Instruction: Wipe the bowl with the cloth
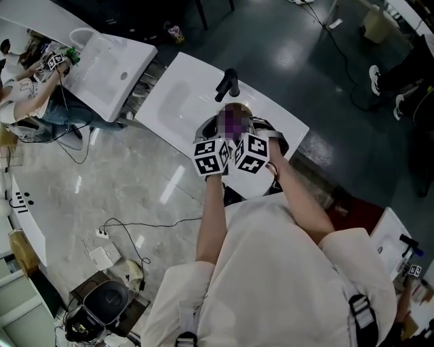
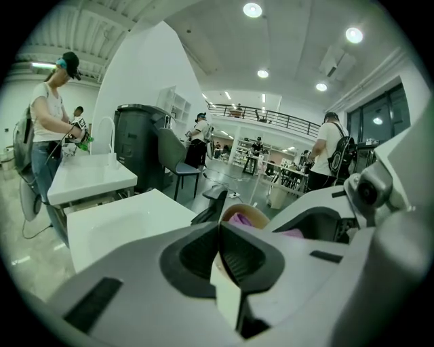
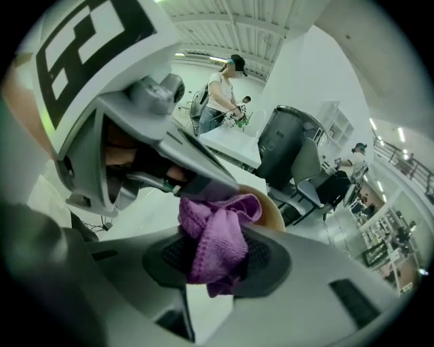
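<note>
The bowl (image 2: 252,211) is up in the air above the white tabletop (image 1: 178,101). The left gripper (image 2: 220,234) has its jaws clenched on the rim. The right gripper (image 3: 218,259) grasps the soft purple cloth (image 3: 215,230) at the bowl's mouth. The bowl looks light, stiff and probably slippery, so the rim hold must be firm.

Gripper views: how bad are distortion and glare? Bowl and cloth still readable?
Left gripper view: heavy fisheye, black corners, ceiling lamps blown out; tan round bowl readable. Right gripper view: same warp, purple knitted cloth sharp. Head view: mosaic patch at centre, glare streaks on the glossy floor.
</note>
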